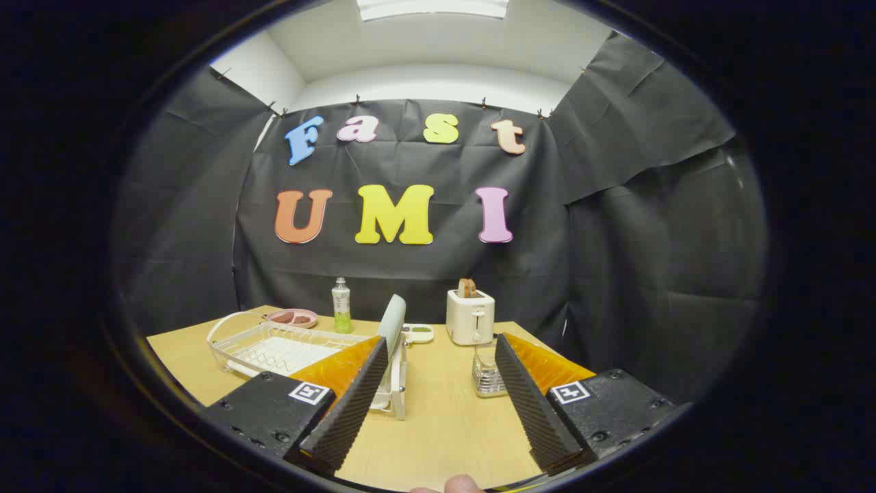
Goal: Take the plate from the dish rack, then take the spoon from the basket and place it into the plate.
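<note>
Gripper: the gripper (438,404) hovers above the table with its two ribbed fingers spread wide apart; nothing sits between them but bare tabletop.
Plate: a pale grey-green round plate (392,324) stands upright on its edge in the near end of the rack, just ahead of the left finger and rising above its tip; the finger hides its lower part.
Dish rack: a white wire dish rack (274,349) with a clear tray under it lies ahead and to the left of the left finger, which covers its near corner.
Basket: a small clear ribbed basket (487,373) stands just ahead of the right finger, close against its inner side and partly hidden by it; I cannot tell what it holds.
Table: a light wooden tabletop (441,424) spreads under and beyond both fingers.
Toaster: a cream two-slot toaster (469,316) with a brown slice of bread (467,287) sticking out of the top stands well beyond the fingers, near the far table edge.
Bottle: a clear plastic bottle (341,305) with green liquid in its lower part stands upright beyond the rack.
Pink dish: a pink divided dish (293,317) lies beyond the rack, left of the bottle.
Small white dish: a small white dish (418,333) lies flat between the plate and the toaster.
Person: a fingertip (462,485) shows behind the gripper, below the gap between the fingers.
</note>
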### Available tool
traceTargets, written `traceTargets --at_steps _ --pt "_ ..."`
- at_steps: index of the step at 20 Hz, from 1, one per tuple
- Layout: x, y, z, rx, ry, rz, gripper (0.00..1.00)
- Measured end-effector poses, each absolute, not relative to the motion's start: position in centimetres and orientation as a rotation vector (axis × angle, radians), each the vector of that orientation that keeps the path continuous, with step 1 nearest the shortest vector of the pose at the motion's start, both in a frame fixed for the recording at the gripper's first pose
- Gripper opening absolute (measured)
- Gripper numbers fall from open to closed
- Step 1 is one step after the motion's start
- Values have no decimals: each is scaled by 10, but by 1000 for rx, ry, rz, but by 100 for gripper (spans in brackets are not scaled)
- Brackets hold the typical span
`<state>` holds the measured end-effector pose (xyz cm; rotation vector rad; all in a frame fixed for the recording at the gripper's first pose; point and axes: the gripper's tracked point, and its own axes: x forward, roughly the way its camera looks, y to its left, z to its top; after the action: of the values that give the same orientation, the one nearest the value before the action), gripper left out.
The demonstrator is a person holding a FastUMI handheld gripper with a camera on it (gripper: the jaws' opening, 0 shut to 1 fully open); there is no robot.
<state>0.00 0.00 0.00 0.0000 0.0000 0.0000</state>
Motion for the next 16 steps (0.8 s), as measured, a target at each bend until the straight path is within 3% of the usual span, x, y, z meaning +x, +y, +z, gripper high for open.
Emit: traceTargets --at_steps 16 --pt "-13 39 28 52 -59 -8 100"
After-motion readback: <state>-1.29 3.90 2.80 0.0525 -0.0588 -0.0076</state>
